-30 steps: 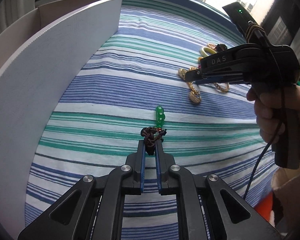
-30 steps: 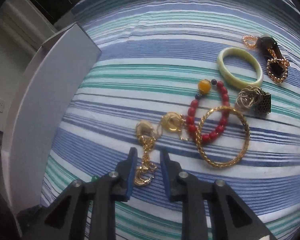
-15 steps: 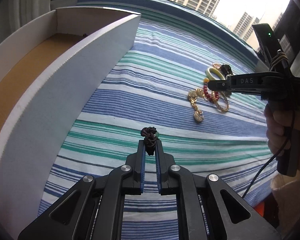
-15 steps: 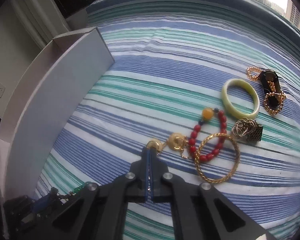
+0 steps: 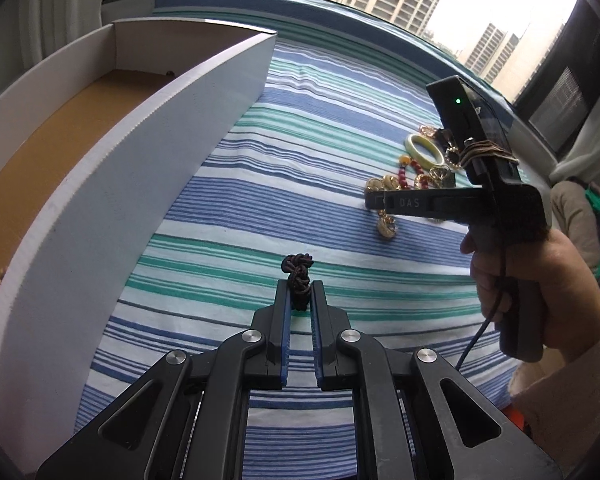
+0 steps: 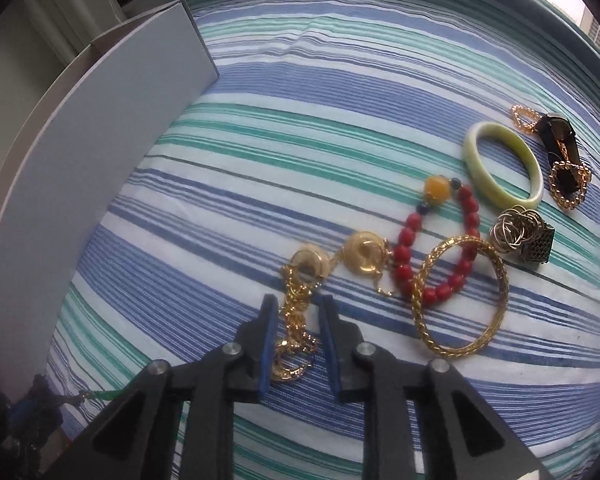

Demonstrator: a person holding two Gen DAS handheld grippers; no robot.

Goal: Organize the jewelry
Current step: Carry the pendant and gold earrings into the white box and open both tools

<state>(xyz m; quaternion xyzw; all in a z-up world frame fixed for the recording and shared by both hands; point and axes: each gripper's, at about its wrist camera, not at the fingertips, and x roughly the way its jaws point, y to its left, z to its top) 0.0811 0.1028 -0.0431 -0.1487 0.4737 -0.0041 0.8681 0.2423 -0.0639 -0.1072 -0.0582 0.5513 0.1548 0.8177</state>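
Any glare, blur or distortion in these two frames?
Left wrist view: window blown out white, box wall bowed by the fisheye, cord sharp. Right wrist view: even soft light, stripes on the cloth curved, gold chain sharp, corners vignetted black.

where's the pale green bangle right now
In the right wrist view the pale green bangle lies flat on the striped cloth, upper right, between the red bead bracelet and the black-and-gold piece.

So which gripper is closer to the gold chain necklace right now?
Right. The right gripper straddles the gold chain necklace, jaws open either side. The left gripper holds a dark braided cord nearer the white box.
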